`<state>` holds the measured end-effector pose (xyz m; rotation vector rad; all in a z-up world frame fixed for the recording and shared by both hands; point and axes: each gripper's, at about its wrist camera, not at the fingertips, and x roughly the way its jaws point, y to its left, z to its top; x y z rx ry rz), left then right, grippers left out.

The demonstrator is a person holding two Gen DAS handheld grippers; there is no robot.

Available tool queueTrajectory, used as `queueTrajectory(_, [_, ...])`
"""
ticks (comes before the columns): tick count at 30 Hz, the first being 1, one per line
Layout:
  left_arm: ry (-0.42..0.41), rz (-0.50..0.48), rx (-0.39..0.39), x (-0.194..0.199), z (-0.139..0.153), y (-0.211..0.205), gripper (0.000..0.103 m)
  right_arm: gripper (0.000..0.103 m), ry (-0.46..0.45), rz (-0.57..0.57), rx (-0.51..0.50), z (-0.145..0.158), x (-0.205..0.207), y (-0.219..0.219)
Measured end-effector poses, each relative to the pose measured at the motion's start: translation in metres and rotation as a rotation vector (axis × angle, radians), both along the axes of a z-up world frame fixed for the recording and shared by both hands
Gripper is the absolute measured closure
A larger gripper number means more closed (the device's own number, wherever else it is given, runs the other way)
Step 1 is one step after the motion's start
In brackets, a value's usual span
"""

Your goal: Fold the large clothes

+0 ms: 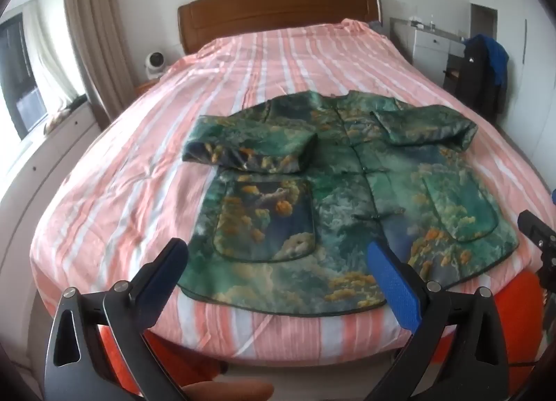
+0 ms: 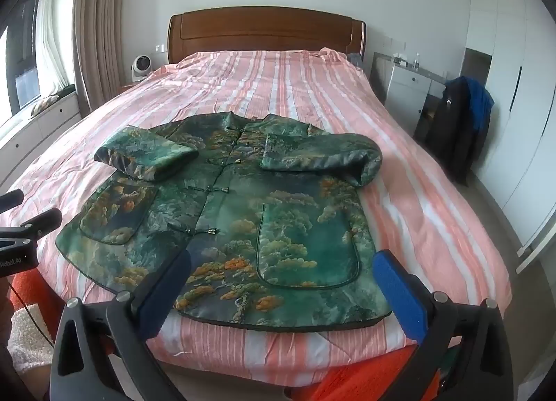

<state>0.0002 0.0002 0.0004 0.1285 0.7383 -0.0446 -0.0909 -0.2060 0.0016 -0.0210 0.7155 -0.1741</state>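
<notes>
Both tools, left [image 1: 278,258] and right [image 2: 283,270], wide open (empty) above jacket [image 2: 222,220].

Jacket [image 1: 333,192] hem near the bed's [image 1: 104,192] foot edge is partly covered by left tool [image 1: 278,255] fingers; in the right view by right tool [image 2: 281,262] fingers. Right tool is cut off at the left view's right edge. Items on the dresser [image 2: 410,84] are too small to identify. Dark clothing [image 1: 483,70] beside the bed is blurred.
</notes>
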Motion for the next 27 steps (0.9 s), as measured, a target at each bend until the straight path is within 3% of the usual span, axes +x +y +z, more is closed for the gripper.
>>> queueTrajectory(13, [0.045, -0.01, -0.042, 0.004, -0.016, 0.001, 0.0, 0.0, 0.011, 0.017, -0.019, -0.005, 0.004, 0.014])
queueTrajectory(27, [0.081, -0.024, -0.057, 0.007, -0.014, -0.004, 0.0, 0.0, 0.025, -0.001, -0.019, -0.009, 0.005, 0.012])
